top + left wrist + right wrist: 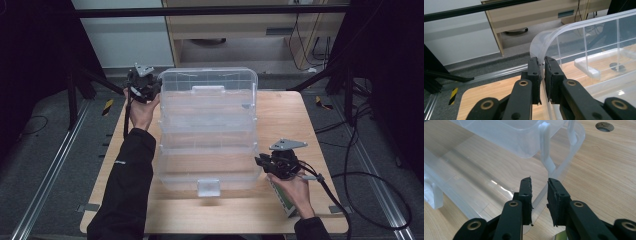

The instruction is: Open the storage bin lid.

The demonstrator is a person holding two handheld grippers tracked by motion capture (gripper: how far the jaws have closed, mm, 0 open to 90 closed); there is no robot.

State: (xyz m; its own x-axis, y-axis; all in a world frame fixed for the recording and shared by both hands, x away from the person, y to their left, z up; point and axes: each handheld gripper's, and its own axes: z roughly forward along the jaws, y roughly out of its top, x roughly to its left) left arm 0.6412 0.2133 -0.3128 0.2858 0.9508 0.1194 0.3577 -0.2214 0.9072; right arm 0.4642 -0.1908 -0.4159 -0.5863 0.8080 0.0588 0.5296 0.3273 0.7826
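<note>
plastic organiser box (207,135): left gripper (542,65) pinches its lid rim; right gripper (539,185) seemingly straddles its base edge

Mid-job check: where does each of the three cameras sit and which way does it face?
High view: above the person's side, facing forward and down on the wooden table and clear plastic box; both forearms, hands, the left gripper and right gripper show.
Left gripper view: rides the left gripper, looking along its fingers pinched on the box's lid rim.
Right gripper view: rides the right gripper, fingers straddling the base's rim.
Shared: all show the box and table.
</note>
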